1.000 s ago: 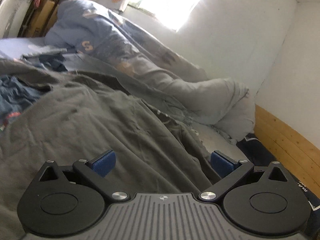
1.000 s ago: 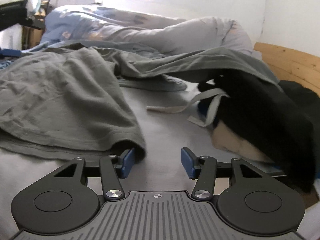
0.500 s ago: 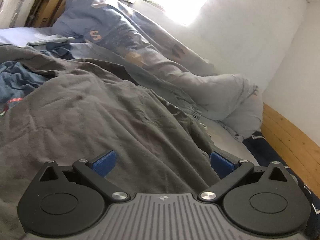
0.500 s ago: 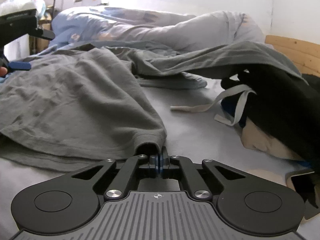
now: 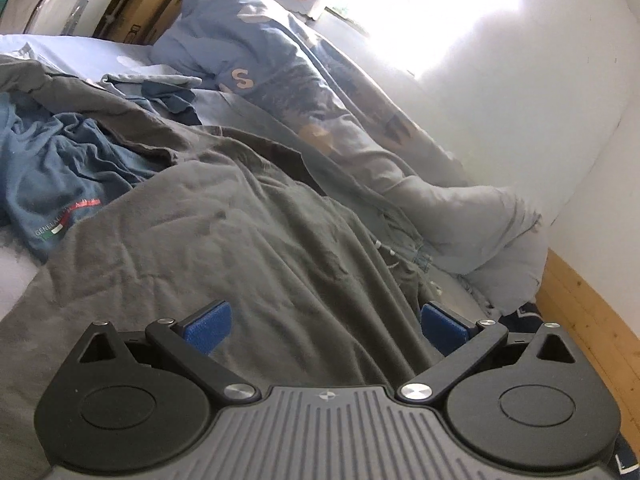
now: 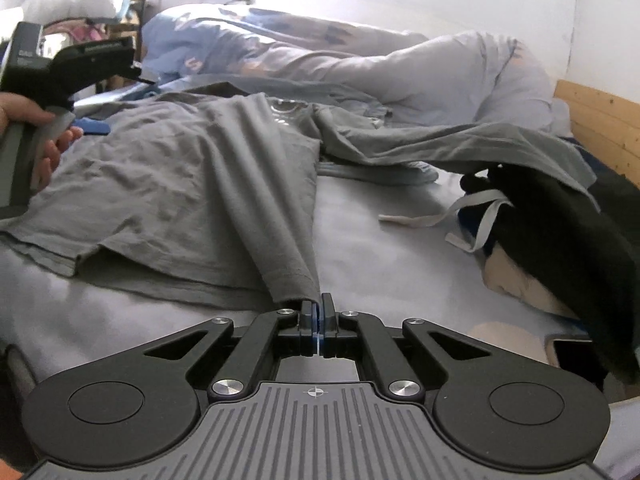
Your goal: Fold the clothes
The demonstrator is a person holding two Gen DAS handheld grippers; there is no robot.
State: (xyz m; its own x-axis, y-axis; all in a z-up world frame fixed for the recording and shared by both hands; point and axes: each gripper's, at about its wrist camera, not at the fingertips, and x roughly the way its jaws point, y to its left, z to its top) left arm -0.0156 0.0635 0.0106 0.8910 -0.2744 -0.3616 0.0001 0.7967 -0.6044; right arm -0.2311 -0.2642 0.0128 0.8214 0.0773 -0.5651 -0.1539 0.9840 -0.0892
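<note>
Grey T-shirt (image 6: 168,184) on bed, hem corner pinched, one gripper free

Right gripper (image 6: 317,312) clamped shut on hem corner just ahead; left gripper (image 5: 324,326) spread wide, empty, poised over cloth (image 5: 224,248); long axis running away from right gripper, collar end far; advisable: matching grip at left before lifting, tension even, no dragging.

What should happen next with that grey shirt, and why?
Probably the left gripper should close on the grey T-shirt. The right gripper already pinches its hem, pulling a taut ridge, while the left one hangs open over the cloth.
</note>
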